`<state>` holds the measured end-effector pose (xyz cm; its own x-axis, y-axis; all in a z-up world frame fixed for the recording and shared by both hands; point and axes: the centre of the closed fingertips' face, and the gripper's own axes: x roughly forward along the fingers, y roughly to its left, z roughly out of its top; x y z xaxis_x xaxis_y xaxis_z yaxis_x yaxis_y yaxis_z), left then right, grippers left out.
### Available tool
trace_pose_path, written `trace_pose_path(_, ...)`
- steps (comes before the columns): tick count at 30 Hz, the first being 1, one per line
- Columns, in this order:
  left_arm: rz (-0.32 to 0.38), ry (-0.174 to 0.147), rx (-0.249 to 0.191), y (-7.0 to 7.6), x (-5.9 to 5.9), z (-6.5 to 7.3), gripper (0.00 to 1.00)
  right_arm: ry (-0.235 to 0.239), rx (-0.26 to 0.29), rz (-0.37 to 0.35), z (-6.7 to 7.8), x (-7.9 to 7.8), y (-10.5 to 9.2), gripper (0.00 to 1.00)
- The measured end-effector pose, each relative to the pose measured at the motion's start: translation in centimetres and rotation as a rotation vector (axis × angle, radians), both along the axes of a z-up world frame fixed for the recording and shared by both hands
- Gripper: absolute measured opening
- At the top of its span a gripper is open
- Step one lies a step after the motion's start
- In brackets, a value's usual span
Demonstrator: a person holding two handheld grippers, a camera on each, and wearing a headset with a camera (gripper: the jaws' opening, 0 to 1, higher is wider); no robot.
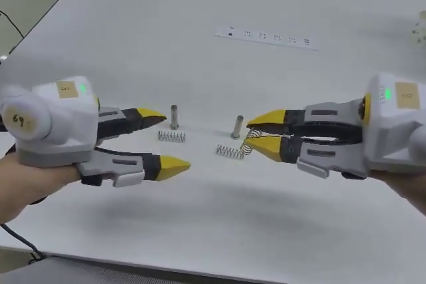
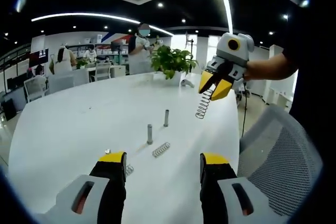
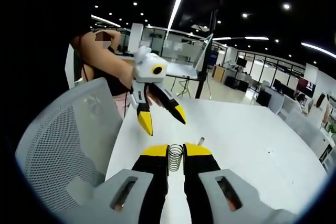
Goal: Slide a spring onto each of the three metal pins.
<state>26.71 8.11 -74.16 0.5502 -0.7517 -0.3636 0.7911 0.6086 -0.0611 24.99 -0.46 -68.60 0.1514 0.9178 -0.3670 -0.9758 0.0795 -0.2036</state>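
Note:
Two upright metal pins point(image 1: 174, 116) point(image 1: 239, 126) stand mid-table; the left gripper view shows them as pins point(image 2: 149, 134) point(image 2: 166, 117). Loose springs point(image 1: 171, 136) point(image 1: 231, 151) lie beside them. My right gripper point(image 1: 251, 134) point(image 3: 176, 150) is shut on a third spring point(image 3: 176, 158), held just right of the right-hand pin; from the left gripper view this spring point(image 2: 203, 103) hangs from its tips. My left gripper point(image 1: 168, 141) point(image 2: 163, 158) is open and holds nothing, just left of the left pin and above a loose spring.
A white power strip point(image 1: 266, 36) lies farther back on the white table point(image 1: 200, 217). A grey mesh chair point(image 3: 63, 145) stands at the table's near side. A potted plant point(image 2: 173, 61) sits at the table's far end, with people at desks behind it.

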Motion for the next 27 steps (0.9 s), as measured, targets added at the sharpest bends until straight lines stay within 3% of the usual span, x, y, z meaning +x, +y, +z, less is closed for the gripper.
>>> trace_pose_path(8,0.045,0.015,0.027,1.4,-0.4,-1.2,0.61,-0.003,-0.034,-0.014,-0.9,0.3,-0.4,0.07)
trace_pose_path(10,0.055,0.016,0.029,1.7,-0.5,-1.3,0.67,0.001,-0.032,-0.018,-0.9,0.3,-0.5,0.07)
trace_pose_path(21,0.157,0.014,0.001,4.0,0.3,-1.2,0.91,0.004,-0.044,-0.05,-1.3,1.0,-1.6,0.07)
trace_pose_path(27,0.174,0.02,-0.003,4.3,0.3,-1.3,0.96,0.017,-0.07,-0.058,-1.9,1.4,-2.0,0.07)
